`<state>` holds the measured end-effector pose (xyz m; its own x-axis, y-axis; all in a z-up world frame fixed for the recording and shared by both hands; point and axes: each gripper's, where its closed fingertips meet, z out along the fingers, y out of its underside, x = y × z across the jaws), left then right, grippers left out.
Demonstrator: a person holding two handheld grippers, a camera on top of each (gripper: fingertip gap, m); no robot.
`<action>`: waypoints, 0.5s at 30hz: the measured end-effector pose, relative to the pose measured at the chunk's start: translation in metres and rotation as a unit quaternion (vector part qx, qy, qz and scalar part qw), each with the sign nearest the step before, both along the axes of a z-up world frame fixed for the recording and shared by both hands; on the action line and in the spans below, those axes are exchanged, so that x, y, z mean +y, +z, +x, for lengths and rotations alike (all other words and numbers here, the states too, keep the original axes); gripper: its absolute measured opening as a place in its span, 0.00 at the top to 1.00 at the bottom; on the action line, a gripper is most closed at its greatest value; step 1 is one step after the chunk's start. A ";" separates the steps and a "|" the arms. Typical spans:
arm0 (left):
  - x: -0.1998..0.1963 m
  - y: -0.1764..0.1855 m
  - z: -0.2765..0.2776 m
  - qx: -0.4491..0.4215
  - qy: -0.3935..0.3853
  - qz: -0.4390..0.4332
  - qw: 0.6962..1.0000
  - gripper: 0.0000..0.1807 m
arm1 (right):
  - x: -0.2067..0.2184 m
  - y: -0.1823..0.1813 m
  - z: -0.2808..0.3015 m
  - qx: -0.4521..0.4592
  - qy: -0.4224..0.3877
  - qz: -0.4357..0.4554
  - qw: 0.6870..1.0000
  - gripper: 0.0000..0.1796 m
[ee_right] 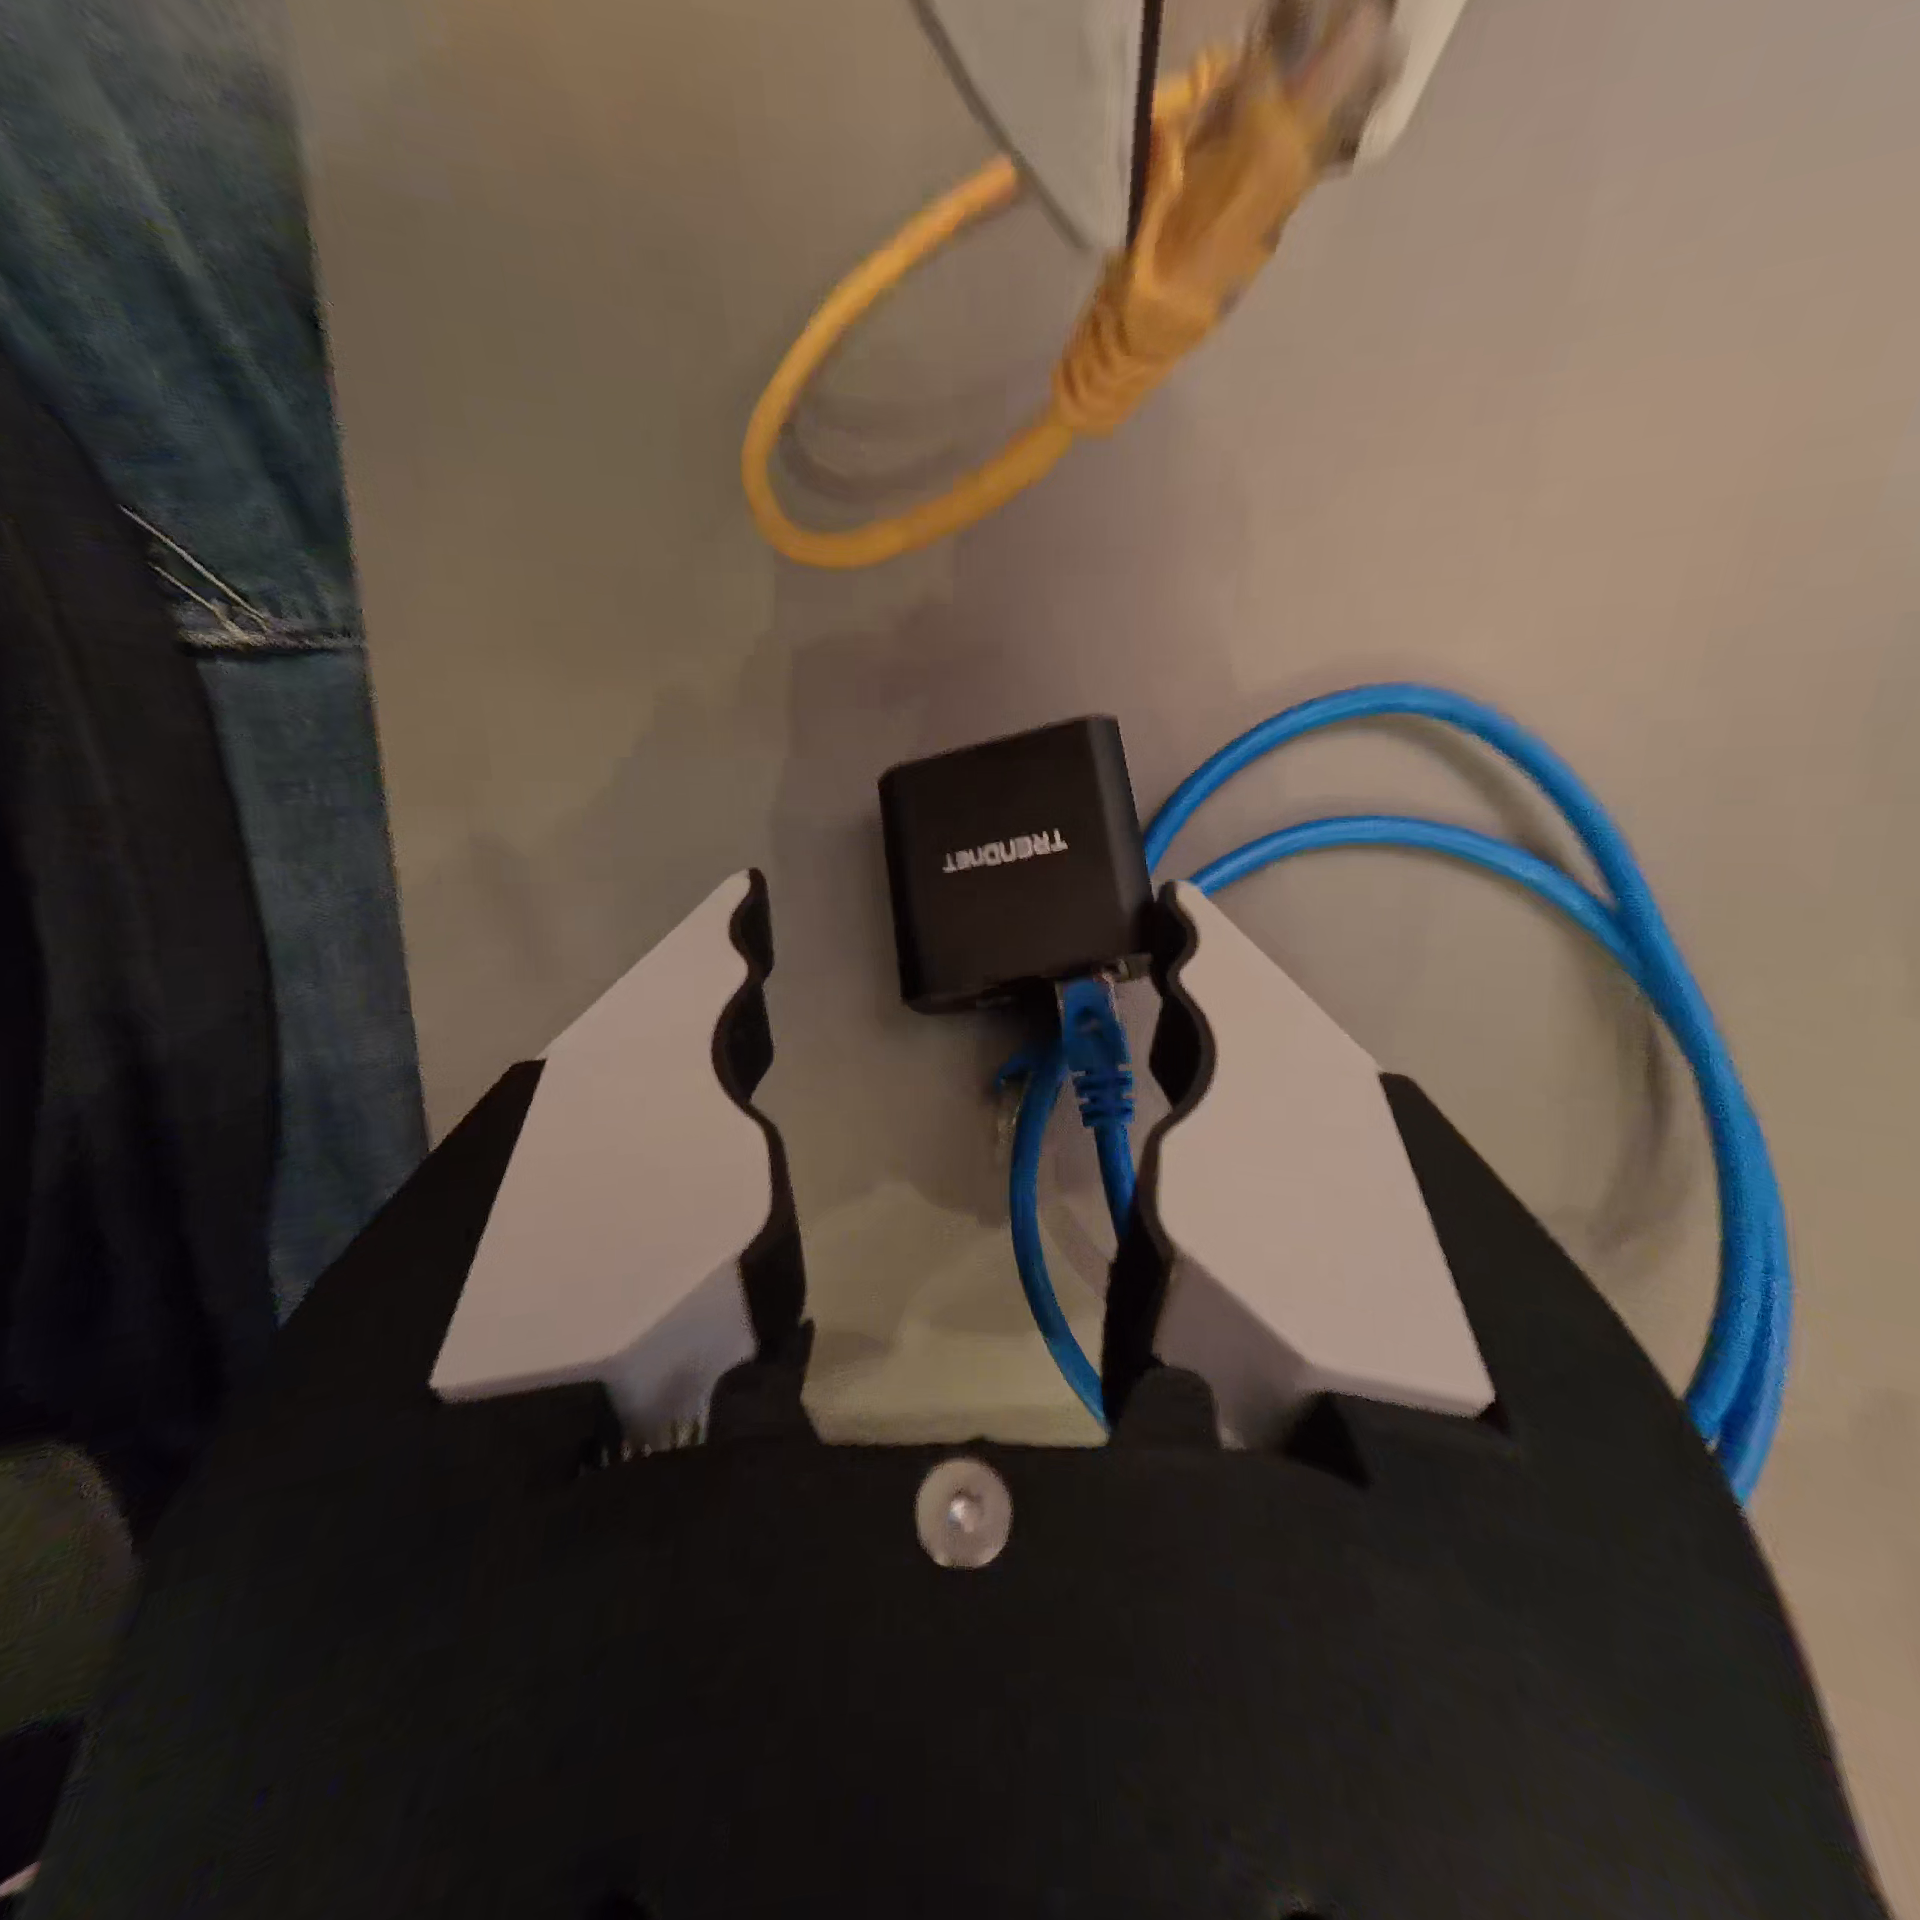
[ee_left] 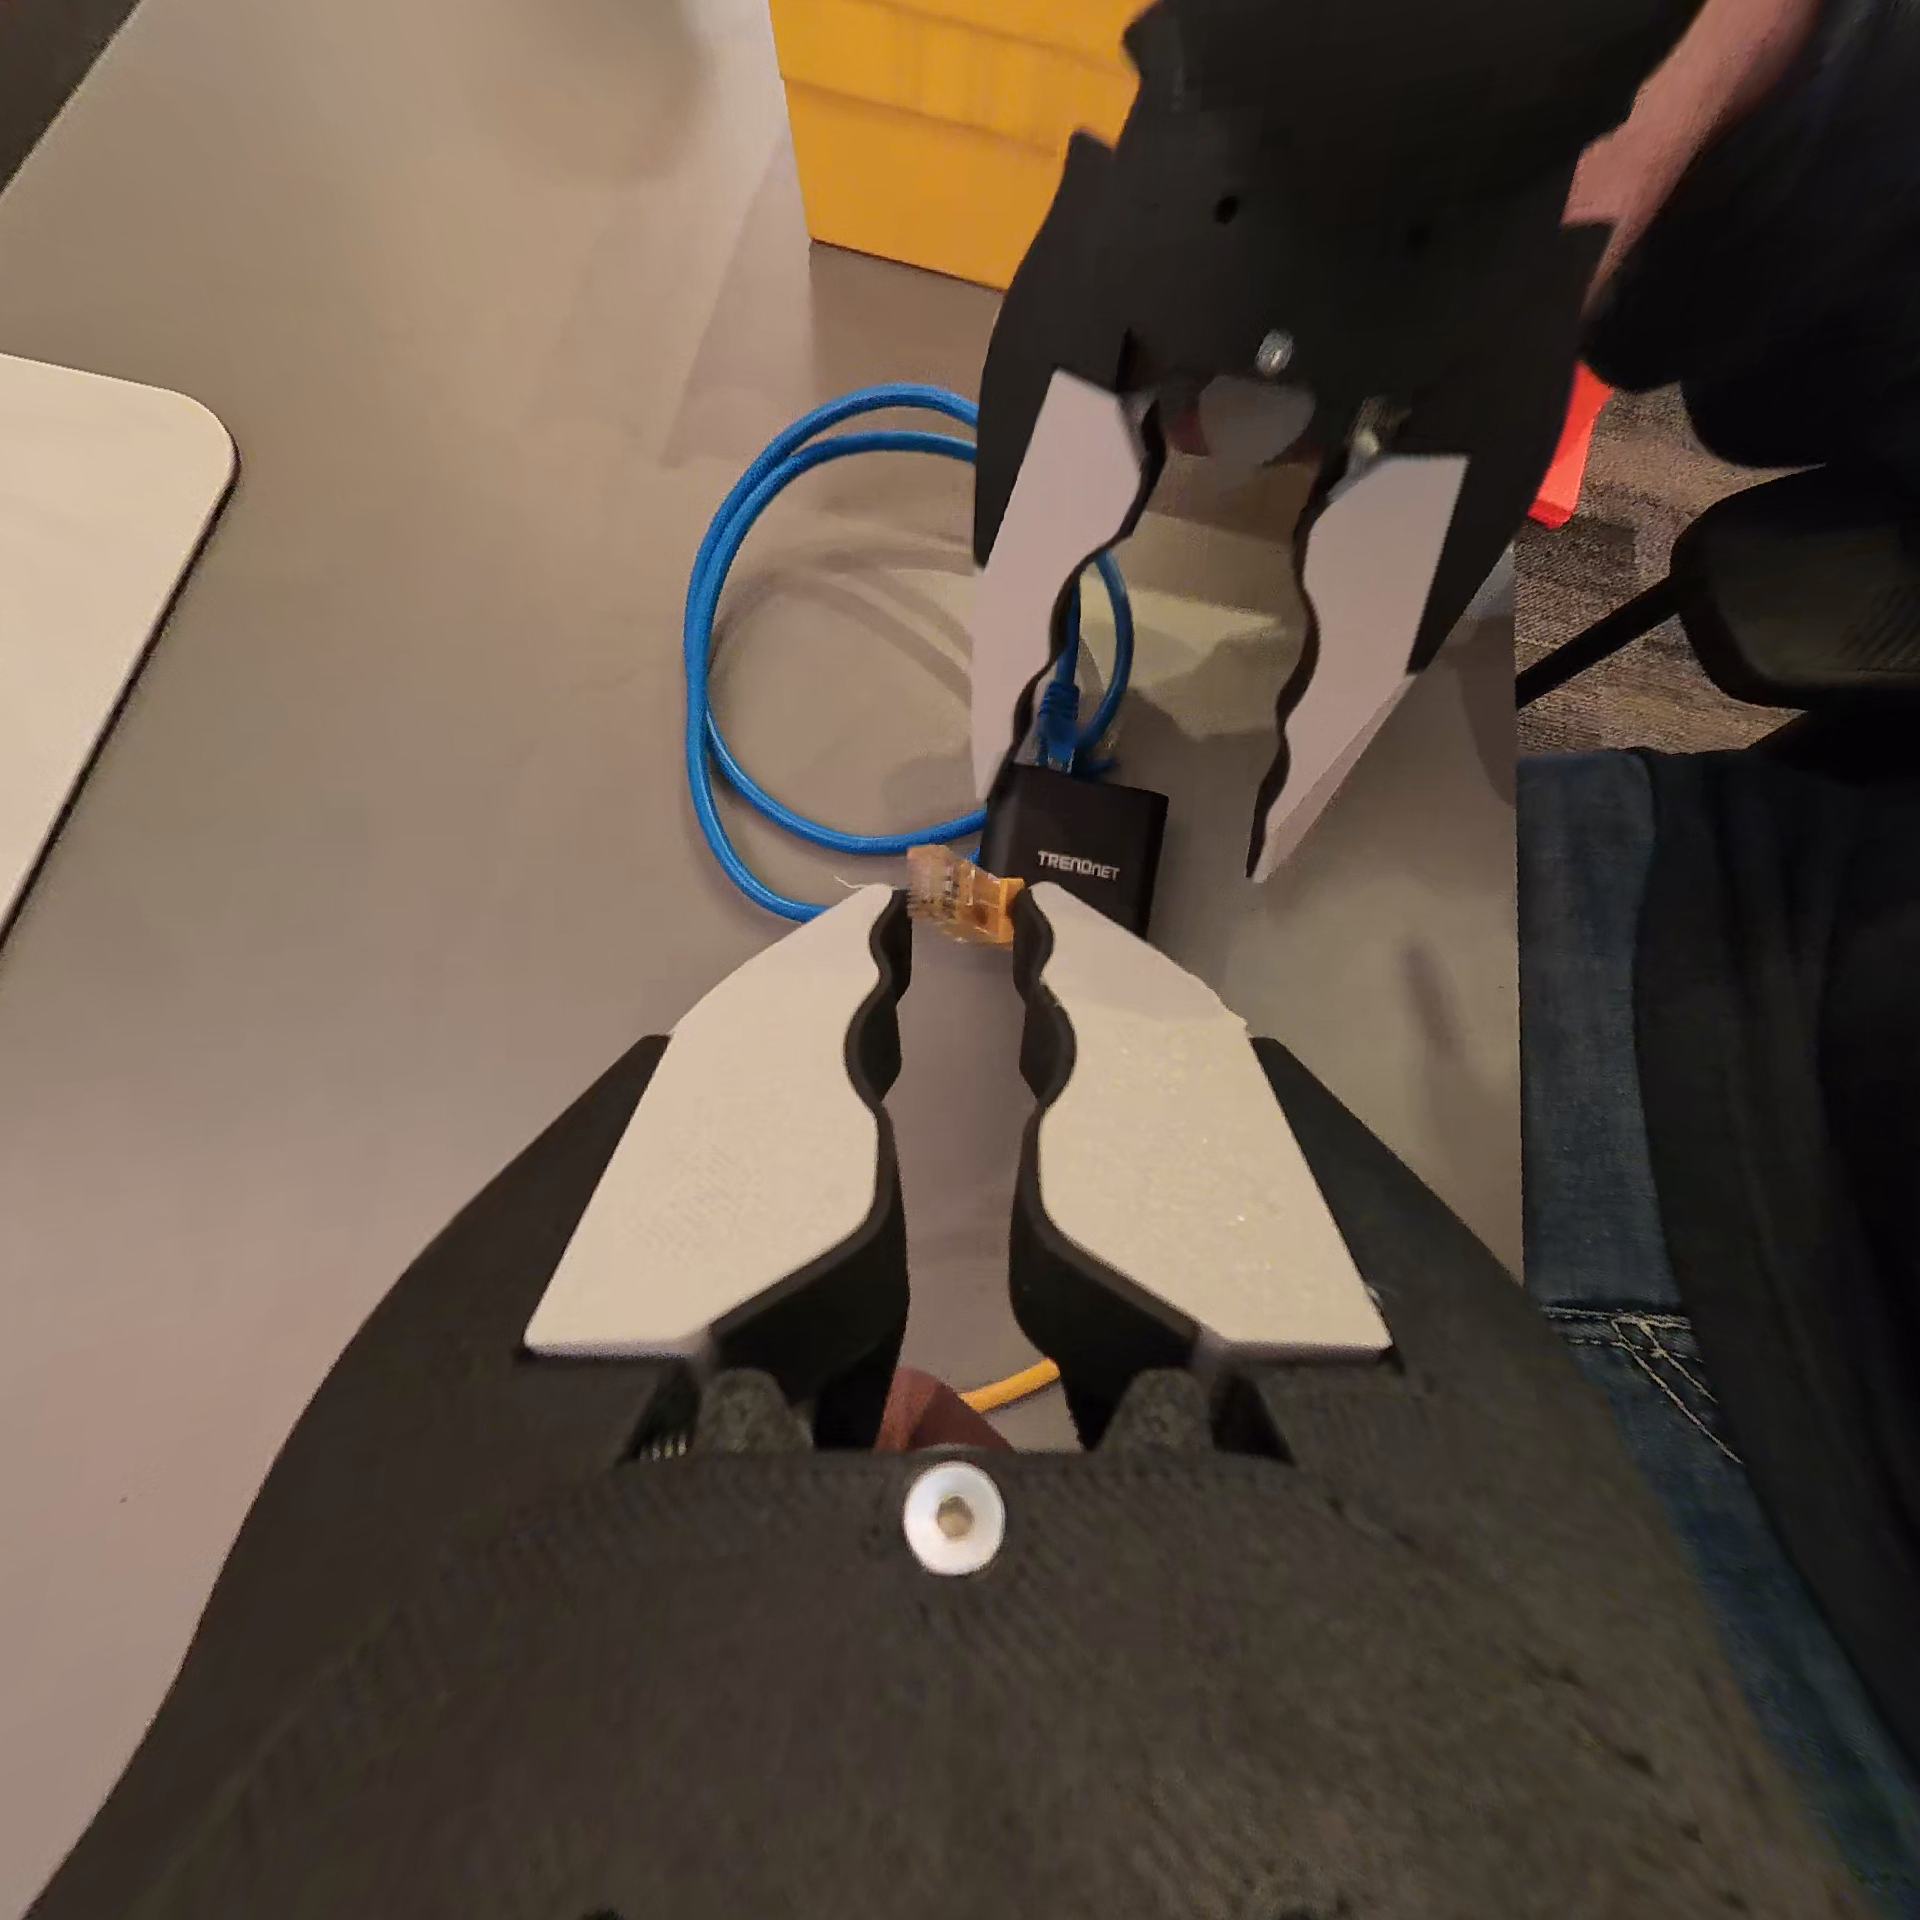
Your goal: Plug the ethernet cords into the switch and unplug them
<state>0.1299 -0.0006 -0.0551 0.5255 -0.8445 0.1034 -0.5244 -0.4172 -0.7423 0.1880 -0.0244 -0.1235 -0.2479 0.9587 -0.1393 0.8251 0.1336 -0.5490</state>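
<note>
A small black switch [ee_right: 1003,862] lies on the grey table [ee_right: 582,520]. A blue ethernet cord [ee_right: 1558,935] has its plug [ee_right: 1091,1039] seated in the switch's near port. My right gripper [ee_right: 961,902] is open and empty, its fingers on either side of the switch's port end and the blue plug. My left gripper [ee_left: 961,920] is shut on the yellow cord's plug [ee_left: 951,891], held at its fingertips just left of the switch [ee_left: 1075,857]. The yellow cord [ee_right: 883,436] loops below it. The right gripper [ee_left: 1132,821] hangs open over the switch.
A yellow box [ee_left: 914,125] stands at the back of the table. A white rounded slab [ee_left: 83,582] lies at the left. The blue cord's coil [ee_left: 727,623] lies behind the switch. A person's jeans [ee_left: 1600,1039] are at the table's right edge. The left gripper's tips are roughly 10 cm from the right gripper's.
</note>
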 end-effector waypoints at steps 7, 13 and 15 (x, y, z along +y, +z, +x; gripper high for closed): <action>-0.011 0.021 0.012 -0.016 -0.054 0.024 0.998 0.90 | -0.012 0.071 -0.039 0.161 0.001 -0.117 0.980 0.81; -0.018 0.037 0.013 -0.010 -0.079 0.042 0.996 0.90 | -0.013 0.082 -0.053 0.197 0.016 -0.133 0.971 0.96; -0.017 0.046 0.012 -0.027 -0.074 0.049 0.996 0.90 | -0.013 0.090 -0.056 0.221 0.008 -0.156 0.963 0.96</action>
